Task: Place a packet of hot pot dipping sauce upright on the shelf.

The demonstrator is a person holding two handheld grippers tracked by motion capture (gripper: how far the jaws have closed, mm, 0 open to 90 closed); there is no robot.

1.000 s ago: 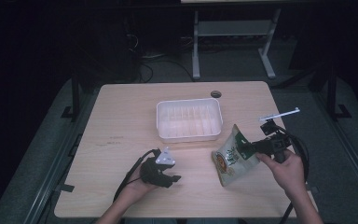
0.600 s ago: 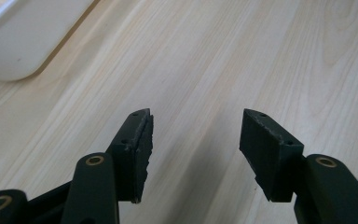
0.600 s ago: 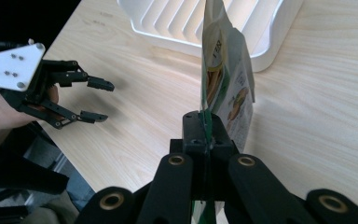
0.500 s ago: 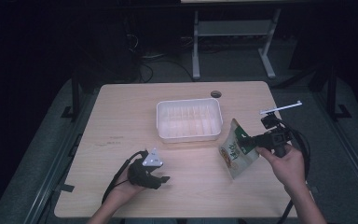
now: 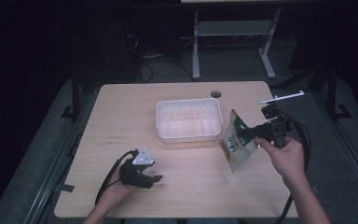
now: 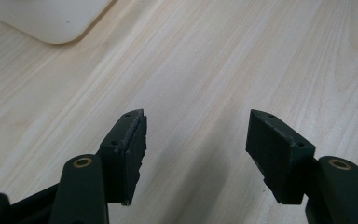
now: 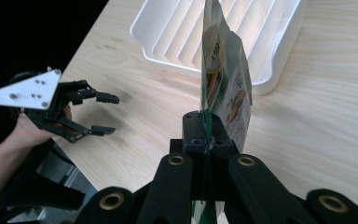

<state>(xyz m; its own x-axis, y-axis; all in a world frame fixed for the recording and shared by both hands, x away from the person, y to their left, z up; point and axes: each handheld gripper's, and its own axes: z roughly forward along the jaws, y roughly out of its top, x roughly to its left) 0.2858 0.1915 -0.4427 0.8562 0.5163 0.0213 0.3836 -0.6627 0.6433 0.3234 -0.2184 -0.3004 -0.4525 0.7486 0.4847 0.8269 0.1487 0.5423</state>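
Near the worktop's front edge, the left gripper (image 5: 154, 178) has just been opening, jaws wide with nothing between. Farther right, the right gripper (image 5: 244, 135) clamps a green-and-tan printed snack pouch (image 5: 233, 145), flat, hanging tilted, long axis slanting down toward the front edge, just beside the white tray (image 5: 189, 136).

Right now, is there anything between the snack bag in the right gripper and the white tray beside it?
Nothing visible. The right gripper is shut on the snack bag, which hangs just right of the white tray. Only bare table lies between them; the left gripper waits open at the near left.
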